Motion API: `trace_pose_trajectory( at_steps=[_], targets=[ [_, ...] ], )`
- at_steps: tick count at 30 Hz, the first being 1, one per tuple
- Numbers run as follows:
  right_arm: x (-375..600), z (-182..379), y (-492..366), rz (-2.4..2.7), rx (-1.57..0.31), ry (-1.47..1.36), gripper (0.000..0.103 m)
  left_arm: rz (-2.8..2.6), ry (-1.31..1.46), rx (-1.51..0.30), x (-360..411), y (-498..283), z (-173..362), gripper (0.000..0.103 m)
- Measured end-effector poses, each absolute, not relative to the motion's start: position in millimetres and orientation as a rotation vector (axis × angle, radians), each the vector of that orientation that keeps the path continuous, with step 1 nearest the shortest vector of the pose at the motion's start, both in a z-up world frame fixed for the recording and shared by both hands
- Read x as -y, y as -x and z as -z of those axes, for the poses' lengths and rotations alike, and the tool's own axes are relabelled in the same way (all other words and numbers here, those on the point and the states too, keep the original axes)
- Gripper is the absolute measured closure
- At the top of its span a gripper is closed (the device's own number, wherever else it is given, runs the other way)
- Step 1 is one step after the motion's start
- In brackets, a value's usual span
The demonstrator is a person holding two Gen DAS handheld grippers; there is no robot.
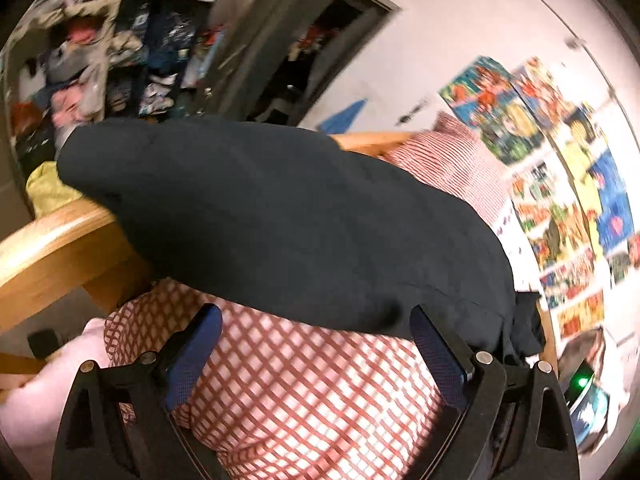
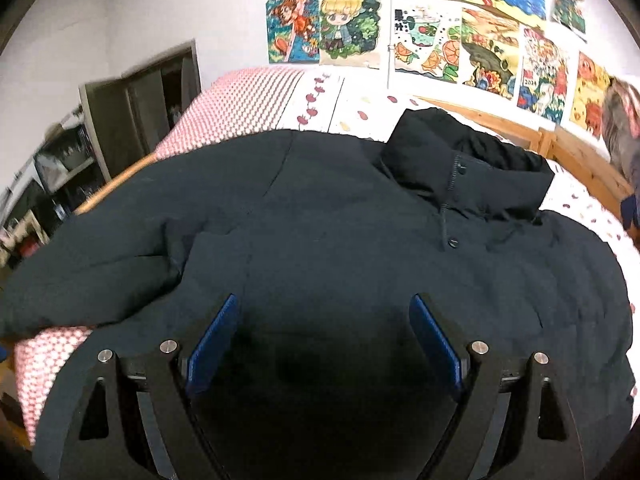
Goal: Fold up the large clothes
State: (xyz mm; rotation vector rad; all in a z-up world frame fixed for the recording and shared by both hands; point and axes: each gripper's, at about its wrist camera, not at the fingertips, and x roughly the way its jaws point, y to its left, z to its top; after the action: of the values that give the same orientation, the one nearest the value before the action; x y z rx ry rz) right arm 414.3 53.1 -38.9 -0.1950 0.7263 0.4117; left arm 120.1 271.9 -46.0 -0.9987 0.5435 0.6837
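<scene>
Dark navy padded jacket [image 2: 320, 240] lies spread front-up on the bed [image 2: 248, 100], covering most of the mattress. Fabric matte, puffy, faintly quilted across the body. Stand-up collar and hood [image 2: 468, 172] bunched at the far side, toward the bed edge along the wall; two dark snap buttons and a drawcord visible down the closed front placket. One sleeve [image 2: 92, 268] lies folded in across the body's side, its end hanging over the bed's side rail. Red-and-white checked bedding [image 1: 320, 384] shows beneath, at the near edge and by the far corner.

Left tongs [image 1: 316, 332]: released, blue pads [image 1: 192, 356] wide apart, nothing between them; they hover over the checked bedding just beside the jacket's edge. From the left wrist view the jacket [image 1: 280, 224] reads as a thick dark mound draped toward the wooden bed frame [image 1: 52, 248].

Right tongs [image 2: 324, 320]: also released, pads spread, poised over the jacket's lower body, gripping nothing; contact with fabric cannot be told.

Coloured drawings [image 2: 440, 36] taped to the wall behind the bed.
</scene>
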Motion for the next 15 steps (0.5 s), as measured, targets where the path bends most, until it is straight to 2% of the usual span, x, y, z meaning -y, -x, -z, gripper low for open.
trace_pose_trajectory(
  at_steps=[4,5,6,8,10,12,15],
  targets=[
    [-68,57,-415,-0.393,-0.779,0.242,0.02,-0.718,0.998,-0.497,-272,-125,52,0.01],
    [-68,62,-416,-0.39,-0.79,0.238,0.019,-0.726,0.99,-0.482,-273,-125,52,0.015],
    [-67,65,-415,-0.389,-0.792,0.232,0.018,-0.729,0.973,-0.459,-272,-127,52,0.026],
    [-68,66,-415,-0.385,-0.791,0.227,0.016,-0.752,0.919,-0.43,-272,-132,47,0.037],
    [-67,65,-413,-0.392,-0.79,0.221,0.015,-0.769,0.863,-0.407,-277,-130,39,0.055],
    [-65,59,-408,-0.412,-0.786,0.212,0.015,-0.793,0.802,-0.393,-280,-131,30,0.078],
    [-55,50,-401,-0.425,-0.775,0.209,0.015,-0.792,0.729,-0.356,-284,-134,7,0.09]
  ],
)
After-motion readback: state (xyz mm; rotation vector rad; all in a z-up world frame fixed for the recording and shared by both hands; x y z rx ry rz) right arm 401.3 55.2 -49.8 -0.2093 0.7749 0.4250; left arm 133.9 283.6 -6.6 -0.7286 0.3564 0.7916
